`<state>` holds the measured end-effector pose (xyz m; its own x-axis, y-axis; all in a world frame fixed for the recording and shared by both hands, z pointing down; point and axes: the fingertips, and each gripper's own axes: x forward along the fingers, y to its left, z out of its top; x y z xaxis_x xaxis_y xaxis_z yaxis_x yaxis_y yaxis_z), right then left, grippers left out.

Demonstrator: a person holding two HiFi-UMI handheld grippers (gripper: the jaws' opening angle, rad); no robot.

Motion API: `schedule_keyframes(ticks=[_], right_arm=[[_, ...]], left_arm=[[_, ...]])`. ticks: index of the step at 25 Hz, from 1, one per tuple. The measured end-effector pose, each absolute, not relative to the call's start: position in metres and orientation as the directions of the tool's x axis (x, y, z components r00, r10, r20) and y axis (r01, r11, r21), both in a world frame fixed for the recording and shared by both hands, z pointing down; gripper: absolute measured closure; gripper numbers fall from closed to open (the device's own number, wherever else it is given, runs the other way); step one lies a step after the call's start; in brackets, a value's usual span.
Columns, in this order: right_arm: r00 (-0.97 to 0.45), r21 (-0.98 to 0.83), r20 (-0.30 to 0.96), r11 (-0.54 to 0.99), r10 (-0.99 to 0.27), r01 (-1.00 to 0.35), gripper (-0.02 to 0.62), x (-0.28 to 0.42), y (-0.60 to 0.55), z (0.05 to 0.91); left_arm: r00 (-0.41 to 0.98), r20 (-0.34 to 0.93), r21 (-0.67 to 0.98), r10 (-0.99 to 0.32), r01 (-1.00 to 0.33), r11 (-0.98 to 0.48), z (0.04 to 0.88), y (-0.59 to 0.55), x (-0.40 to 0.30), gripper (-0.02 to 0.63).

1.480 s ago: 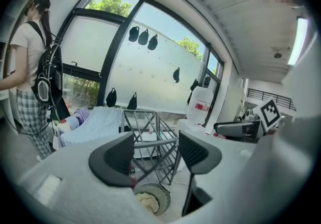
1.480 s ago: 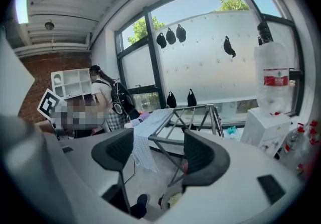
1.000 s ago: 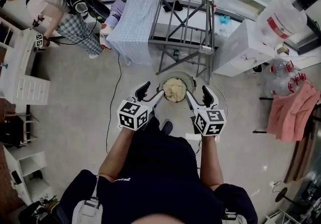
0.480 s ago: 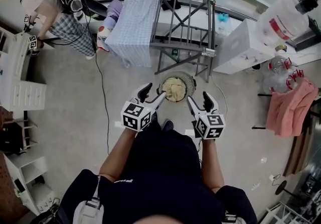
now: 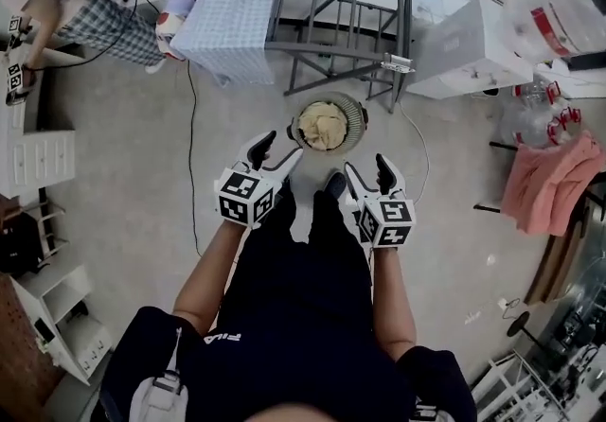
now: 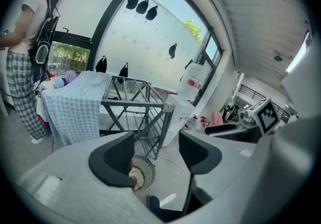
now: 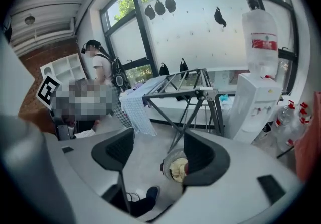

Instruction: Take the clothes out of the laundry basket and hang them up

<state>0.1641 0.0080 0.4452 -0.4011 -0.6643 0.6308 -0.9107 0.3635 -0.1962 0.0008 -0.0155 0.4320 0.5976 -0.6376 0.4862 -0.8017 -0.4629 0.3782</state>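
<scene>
A grey drying rack (image 5: pixel 346 27) stands on the floor (image 5: pixel 142 184), a blue checked cloth (image 5: pixel 232 4) draped over its left end; just before it sits the round laundry basket (image 5: pixel 358 115), a crumpled cream garment (image 5: pixel 324 130) inside. The left gripper (image 5: pixel 276 151) and right gripper (image 5: pixel 367 170) hover near the basket, clear of it, each with jaws spread wide and empty.
</scene>
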Motion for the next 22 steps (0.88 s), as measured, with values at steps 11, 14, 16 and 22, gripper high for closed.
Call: schedule_keyframes(ticks=[11,14,16,22], right_arm=[[-0.471,-0.203,0.754,0.520,-0.457,-0.830,0.282,0.190,-0.033,0.629],[-0.494,-0.179,0.776,0.615,-0.392,-0.768,0.290,0.174,-0.040,0.688],[-0.499,-0.168,0.799,0.672,-0.336,-0.721,0.290,0.166,-0.037,0.727],[-0.532,-0.265,0.817,0.675,-0.222,-0.689,0.290,0.140,-0.041,0.849]], left_arm=[[0.438,0.622,0.268,-0.649,-0.898,-0.349,0.579,-0.019,0.022,0.333],[0.426,0.636,0.311,-0.643,-0.905,-0.291,0.622,-0.017,0.017,0.332],[0.410,0.649,0.327,-0.641,-0.911,-0.252,0.649,-0.009,0.017,0.333],[0.381,0.675,0.293,-0.632,-0.924,-0.244,0.741,0.002,0.015,0.333]])
